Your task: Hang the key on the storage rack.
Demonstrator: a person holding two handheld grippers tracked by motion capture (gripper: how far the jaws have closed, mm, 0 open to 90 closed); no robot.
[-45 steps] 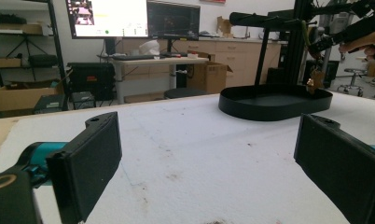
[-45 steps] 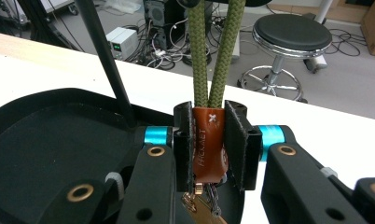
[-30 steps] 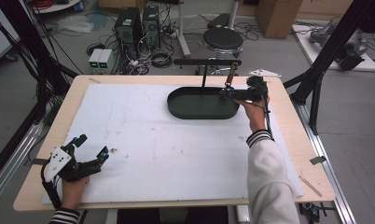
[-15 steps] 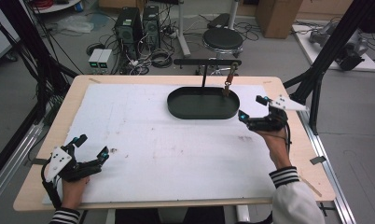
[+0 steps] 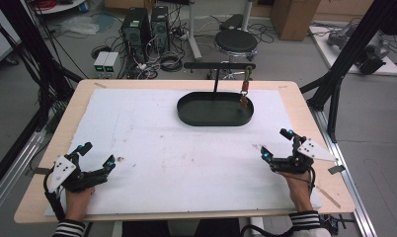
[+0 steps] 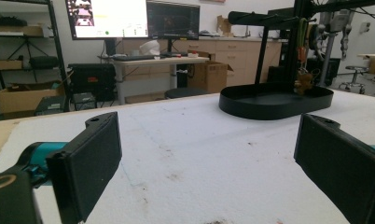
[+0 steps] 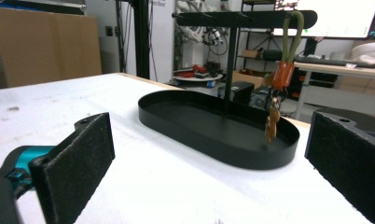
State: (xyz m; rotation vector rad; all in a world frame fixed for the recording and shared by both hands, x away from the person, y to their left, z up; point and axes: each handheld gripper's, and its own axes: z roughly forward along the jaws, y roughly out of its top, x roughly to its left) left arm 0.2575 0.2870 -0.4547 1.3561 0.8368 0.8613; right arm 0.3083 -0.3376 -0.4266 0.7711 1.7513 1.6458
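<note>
Both tools, left [image 5: 95, 157] and right [image 5: 276, 142], wide open and empty on the bench [image 5: 152, 148], keys [image 5: 244, 94] hanging (from a stand [image 5: 217, 65]) over the black tray [image 5: 206, 119] well ahead.

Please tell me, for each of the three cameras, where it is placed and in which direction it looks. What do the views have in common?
High view: above the person's edge of the table, looking forward and down; hands, left hand-held gripper and right hand-held gripper show.
Left gripper view: low over the table, facing the black tray; its own open jaws show.
Right gripper view: low, facing the tray and the hanging keys; its own open jaws show.
Shared: tray, T-shaped stand and keys.
</note>
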